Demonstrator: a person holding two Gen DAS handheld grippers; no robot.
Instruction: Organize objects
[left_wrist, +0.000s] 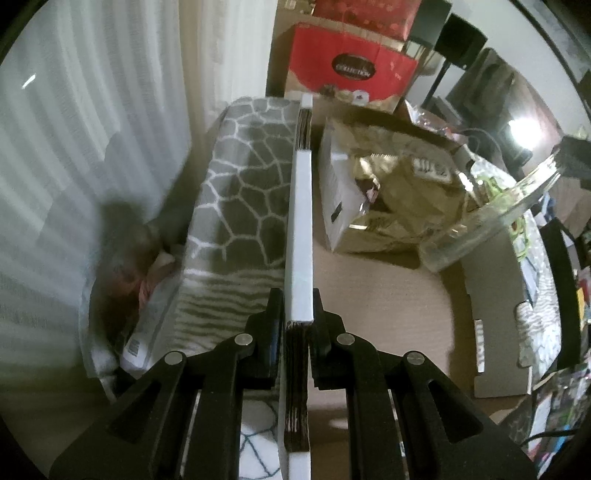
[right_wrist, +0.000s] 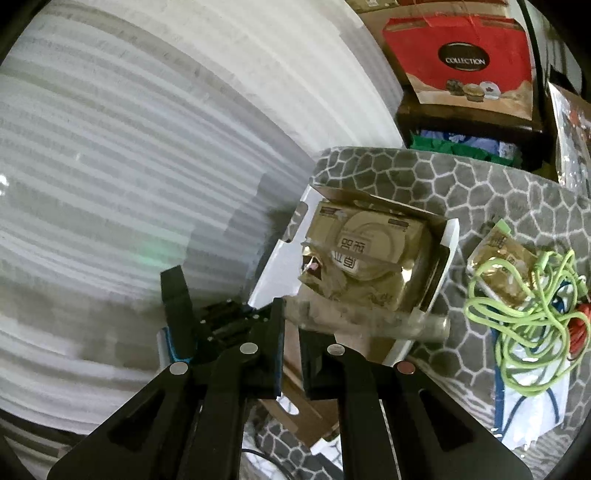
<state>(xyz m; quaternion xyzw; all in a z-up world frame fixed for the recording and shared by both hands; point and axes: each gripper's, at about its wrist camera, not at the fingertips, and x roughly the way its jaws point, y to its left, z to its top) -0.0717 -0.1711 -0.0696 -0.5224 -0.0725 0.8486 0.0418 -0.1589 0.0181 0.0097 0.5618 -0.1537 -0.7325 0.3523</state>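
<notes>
In the left wrist view, the left tongs (left_wrist: 298, 314) are clenched on the upright white side wall (left_wrist: 300, 221) of an open cardboard box (left_wrist: 369, 295); the wall's corrugated edge runs straight up the middle between the two black fingers and away from the camera. To the right of that wall, inside the box and well ahead of the tongs, a crumpled gold foil bag (left_wrist: 402, 206) leans against a white carton (left_wrist: 338, 184). A clear plastic piece (left_wrist: 491, 225) slants over the box's right rim. Left of the wall lies a grey blanket (left_wrist: 243, 177) with a white cell pattern, and a red paper bag (left_wrist: 347, 66) stands beyond. In the right wrist view, the right tongs (right_wrist: 291, 354) are clenched on one end of a clear plastic wrapper (right_wrist: 369, 325), which stretches rightward across the near edge of the same box (right_wrist: 448, 236). The gold bag (right_wrist: 365, 258) sits in the box just beyond the fingertips. Right of the box, on the blanket (right_wrist: 498, 192), a tangled green cord (right_wrist: 517, 325) lies over a small gold packet (right_wrist: 495, 266), apart from the tongs.
</notes>
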